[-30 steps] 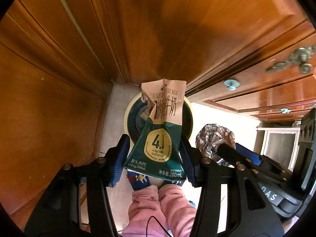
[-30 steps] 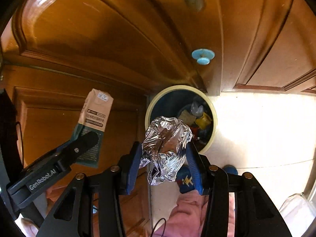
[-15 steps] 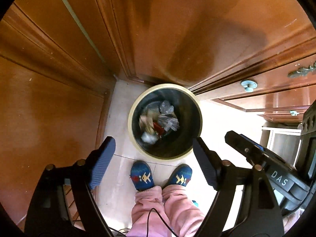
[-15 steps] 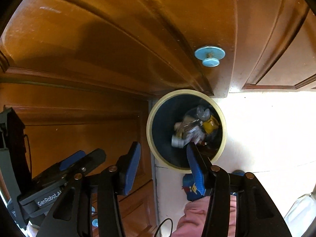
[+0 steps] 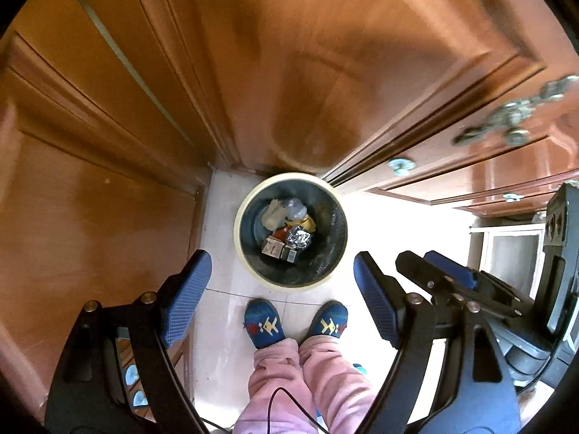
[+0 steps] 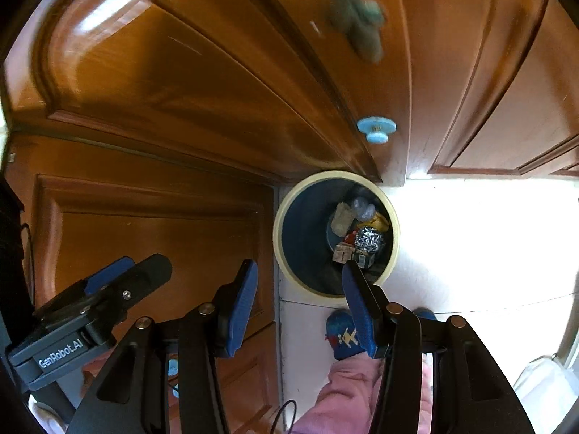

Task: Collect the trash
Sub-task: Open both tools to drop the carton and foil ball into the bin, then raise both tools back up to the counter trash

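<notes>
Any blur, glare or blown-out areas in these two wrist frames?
Left wrist view: the metal door handle is smeared by motion blur, and the floor right of the trash bin is washed out. Right wrist view: the handle is again blurred, the floor is blown out white, and glare streaks the cabinet door.

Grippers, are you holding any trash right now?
No. The left gripper and right gripper are both open and empty, above the trash bin.

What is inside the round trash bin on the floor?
Inside the trash bin lie a crumpled foil ball, a flattened carton, a yellow wrapper and pale scraps. Whatever lies under this pile is covered.
</notes>
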Available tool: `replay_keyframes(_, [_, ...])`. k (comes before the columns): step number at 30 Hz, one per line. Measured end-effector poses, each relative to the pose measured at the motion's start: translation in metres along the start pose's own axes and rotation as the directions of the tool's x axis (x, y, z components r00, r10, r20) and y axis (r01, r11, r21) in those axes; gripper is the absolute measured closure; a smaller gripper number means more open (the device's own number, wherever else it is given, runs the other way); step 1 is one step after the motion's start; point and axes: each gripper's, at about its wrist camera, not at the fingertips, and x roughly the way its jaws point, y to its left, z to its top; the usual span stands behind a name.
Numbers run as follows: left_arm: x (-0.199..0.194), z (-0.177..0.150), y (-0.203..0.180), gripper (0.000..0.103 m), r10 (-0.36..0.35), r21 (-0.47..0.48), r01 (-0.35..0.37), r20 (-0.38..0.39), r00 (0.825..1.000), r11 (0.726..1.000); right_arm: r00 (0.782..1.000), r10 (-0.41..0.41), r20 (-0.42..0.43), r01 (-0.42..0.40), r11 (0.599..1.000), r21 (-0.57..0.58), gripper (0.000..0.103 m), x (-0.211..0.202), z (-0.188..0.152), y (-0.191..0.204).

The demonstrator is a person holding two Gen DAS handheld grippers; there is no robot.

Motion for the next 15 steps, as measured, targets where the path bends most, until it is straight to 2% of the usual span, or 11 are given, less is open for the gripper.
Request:
replay_keyframes(10, [-0.104,-0.001,-0.038,0.025,-0.018,0.077,0.012,0.089,0.996,0.997,0.998,-0.033,0.059,0.037,0.996,-0.075,0.053,-0.102,-0.005,0.042])
replay_keyframes(15, [-0.167,0.003,-0.050,0.025,-0.047,0.107,0.032,0.147,0.988,0.994,0.994,-0.048,0.093,0.059,0.992,-0.113,0.053,-0.162,-0.007,0.063])
